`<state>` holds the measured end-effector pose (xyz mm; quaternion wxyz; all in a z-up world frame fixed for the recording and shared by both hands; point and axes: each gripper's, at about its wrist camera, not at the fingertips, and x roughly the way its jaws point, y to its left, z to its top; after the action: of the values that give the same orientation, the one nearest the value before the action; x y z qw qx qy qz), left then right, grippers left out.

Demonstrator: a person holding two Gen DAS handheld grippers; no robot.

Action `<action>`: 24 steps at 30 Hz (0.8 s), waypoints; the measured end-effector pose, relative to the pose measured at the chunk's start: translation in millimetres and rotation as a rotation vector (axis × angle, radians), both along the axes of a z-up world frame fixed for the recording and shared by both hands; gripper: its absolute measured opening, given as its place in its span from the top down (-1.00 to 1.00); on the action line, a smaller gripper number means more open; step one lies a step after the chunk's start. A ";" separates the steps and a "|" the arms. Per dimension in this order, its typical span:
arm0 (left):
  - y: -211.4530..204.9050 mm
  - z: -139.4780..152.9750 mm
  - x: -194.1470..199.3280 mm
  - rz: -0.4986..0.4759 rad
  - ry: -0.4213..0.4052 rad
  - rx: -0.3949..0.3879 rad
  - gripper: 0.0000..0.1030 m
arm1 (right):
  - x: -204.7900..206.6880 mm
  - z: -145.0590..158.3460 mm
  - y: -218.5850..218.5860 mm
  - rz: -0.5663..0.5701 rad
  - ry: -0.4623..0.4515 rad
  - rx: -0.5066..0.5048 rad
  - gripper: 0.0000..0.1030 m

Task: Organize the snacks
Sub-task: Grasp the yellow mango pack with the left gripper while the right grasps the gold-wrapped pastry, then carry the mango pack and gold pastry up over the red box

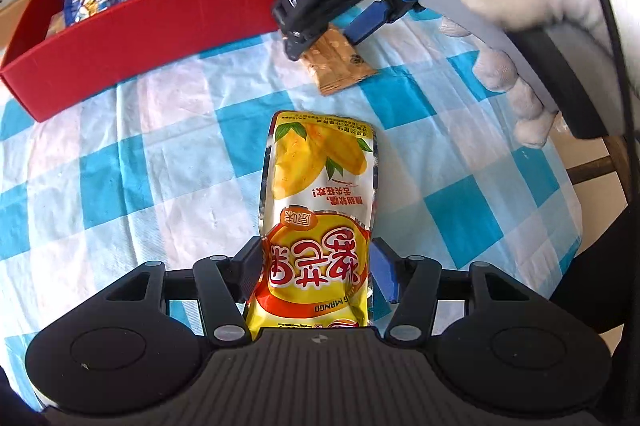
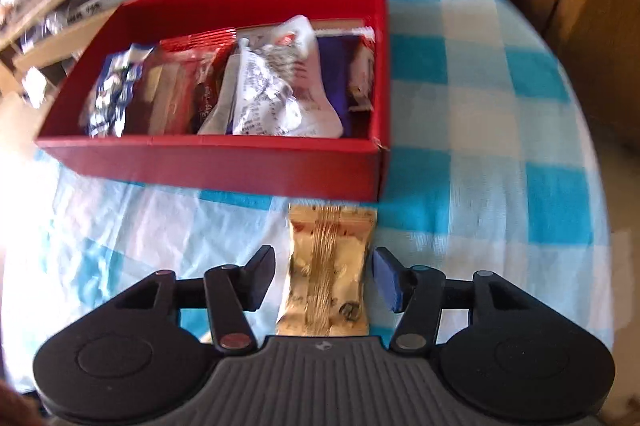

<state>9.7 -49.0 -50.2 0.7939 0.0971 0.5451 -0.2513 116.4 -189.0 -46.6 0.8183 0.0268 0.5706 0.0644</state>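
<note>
My left gripper (image 1: pixel 316 266) is shut on a yellow mango snack pouch (image 1: pixel 320 185), which sticks out forward over the blue-and-white checked cloth. My right gripper (image 2: pixel 324 274) is open around a small beige snack packet (image 2: pixel 328 274) lying on the cloth; the fingers stand on either side with small gaps. In the left wrist view the right gripper (image 1: pixel 320 37) hovers over the same beige packet (image 1: pixel 340 65). The red box (image 2: pixel 224 161) holds several snack packets and stands just beyond the beige packet; it also shows in the left wrist view (image 1: pixel 160 37) at the upper left.
The checked cloth (image 2: pixel 480 145) covers a round table whose edge curves down the right side. A white-gloved hand (image 1: pixel 520 25) holds the right gripper. Shelves and clutter stand behind the table.
</note>
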 end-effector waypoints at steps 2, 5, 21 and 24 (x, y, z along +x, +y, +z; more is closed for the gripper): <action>2.7 0.7 1.2 0.007 0.000 -0.003 -0.24 | -3.3 0.2 1.6 0.022 -0.009 -0.033 0.07; 7.0 5.2 2.1 0.021 -0.011 -0.015 -0.24 | -10.1 0.9 -5.5 0.022 -0.001 -0.021 0.15; 28.0 21.7 21.3 0.148 -0.083 -0.019 -0.24 | -58.4 30.1 -13.9 0.066 -0.060 0.002 0.15; 27.6 20.8 21.7 0.154 -0.086 -0.013 -0.24 | -68.6 31.6 -7.2 0.088 -0.062 0.012 0.15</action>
<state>31.3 -21.4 -29.5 0.8340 0.0605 0.5149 -0.1887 47.8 -196.2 -15.0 0.8319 0.0046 0.5450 0.1046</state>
